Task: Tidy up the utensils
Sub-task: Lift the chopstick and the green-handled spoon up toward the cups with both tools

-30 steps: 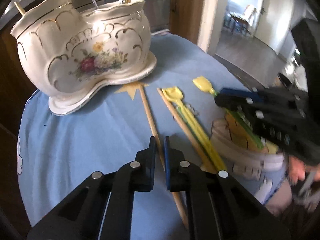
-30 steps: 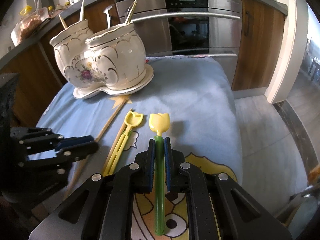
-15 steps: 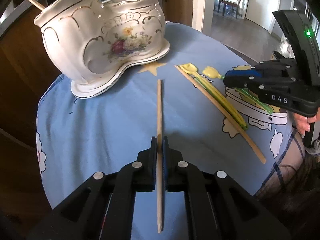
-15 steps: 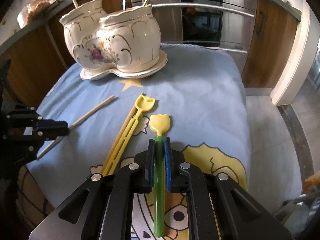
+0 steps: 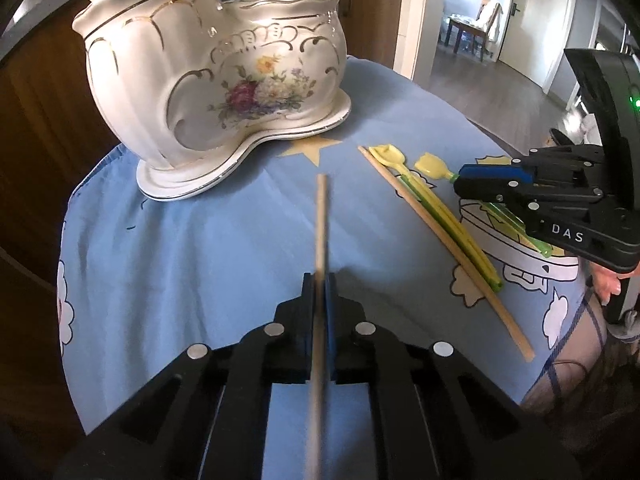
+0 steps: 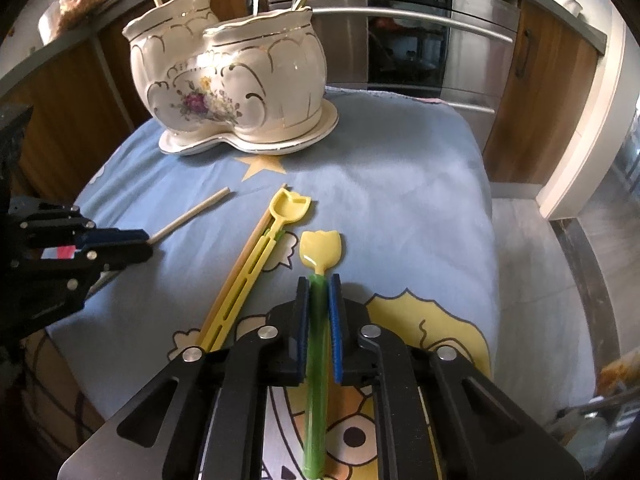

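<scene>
Left gripper (image 5: 319, 280) clamped on a wooden chopstick (image 5: 321, 216), long axis running straight out along the fingers, far tip toward the ceramic holder (image 5: 208, 76); near end blurred. Right gripper (image 6: 318, 280) pinched on a green-handled spoon (image 6: 318, 320), yellow bowl pointing ahead, handle end cut off at the frame edge. Flat on the blue cloth (image 6: 400, 200): a second chopstick (image 5: 440, 240) beside a yellow utensil (image 6: 256, 264), partly overlapping.
</scene>
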`<state>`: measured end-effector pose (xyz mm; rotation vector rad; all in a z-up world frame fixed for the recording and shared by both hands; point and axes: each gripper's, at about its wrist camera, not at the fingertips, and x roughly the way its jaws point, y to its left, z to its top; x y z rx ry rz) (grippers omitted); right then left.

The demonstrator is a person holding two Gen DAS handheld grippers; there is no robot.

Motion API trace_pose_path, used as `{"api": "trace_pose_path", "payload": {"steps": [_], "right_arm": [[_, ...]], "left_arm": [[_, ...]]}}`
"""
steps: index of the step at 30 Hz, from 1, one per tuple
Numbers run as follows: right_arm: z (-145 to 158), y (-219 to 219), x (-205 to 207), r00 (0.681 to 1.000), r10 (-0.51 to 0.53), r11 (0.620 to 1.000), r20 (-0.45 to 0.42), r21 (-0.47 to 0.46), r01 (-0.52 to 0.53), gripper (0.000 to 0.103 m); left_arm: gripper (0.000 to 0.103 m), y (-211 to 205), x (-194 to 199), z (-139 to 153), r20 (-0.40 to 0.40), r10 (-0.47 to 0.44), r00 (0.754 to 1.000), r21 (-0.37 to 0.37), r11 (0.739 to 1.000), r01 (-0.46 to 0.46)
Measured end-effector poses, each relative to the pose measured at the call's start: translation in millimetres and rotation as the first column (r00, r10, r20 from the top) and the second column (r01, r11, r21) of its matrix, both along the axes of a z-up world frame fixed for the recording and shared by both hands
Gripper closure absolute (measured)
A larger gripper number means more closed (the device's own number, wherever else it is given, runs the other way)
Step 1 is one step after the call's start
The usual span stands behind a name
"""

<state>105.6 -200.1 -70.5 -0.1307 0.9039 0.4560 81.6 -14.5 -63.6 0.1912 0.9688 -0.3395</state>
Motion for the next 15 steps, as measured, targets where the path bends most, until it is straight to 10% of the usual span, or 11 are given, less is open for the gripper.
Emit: {"api": "trace_pose_path", "payload": {"steps": [15], "right_arm": [[58, 6, -23, 0.969, -0.013, 0.995, 0.245, 0.095, -0.010, 0.093]], "left_arm": [[0.098, 22, -29, 56, 0.194, -0.024, 0.981, -0.070, 0.997, 0.038]]}}
